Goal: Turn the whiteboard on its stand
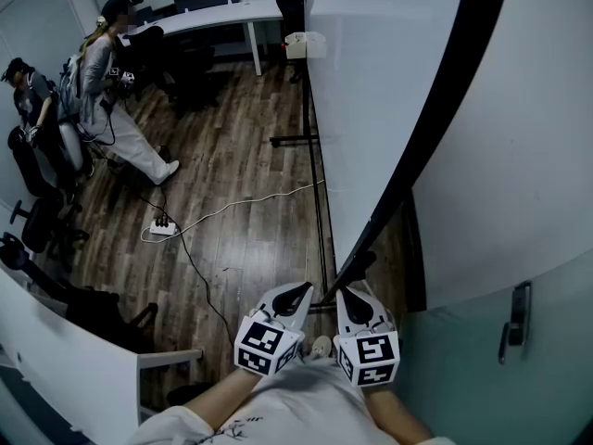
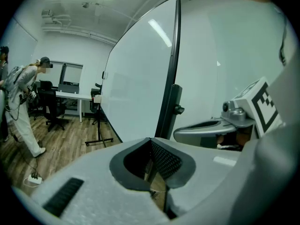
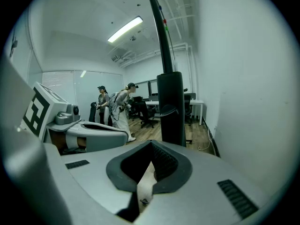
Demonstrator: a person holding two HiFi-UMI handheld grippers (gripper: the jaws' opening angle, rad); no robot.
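Note:
The whiteboard (image 1: 371, 109) stands edge-on before me, and its black frame (image 1: 435, 119) runs diagonally down to the stand's post (image 1: 357, 265). Both grippers hover side by side just short of that post. My left gripper (image 1: 301, 291) is shut with nothing in it, and my right gripper (image 1: 352, 293) is shut and empty too. In the left gripper view the board (image 2: 140, 78) fills the middle, with the post and its knob (image 2: 178, 109) just right of it. The right gripper view faces the dark post (image 3: 169, 107) close up, beyond the shut right gripper (image 3: 151, 143).
A white wall (image 1: 519, 156) lies close on the right, with a door handle (image 1: 517, 318) lower down. The stand's wheeled foot (image 1: 292, 140) sits on the wood floor. A power strip (image 1: 163, 229) with cables lies to the left. Two people (image 1: 102, 82) and office chairs are at the far left by a white desk (image 1: 213, 19).

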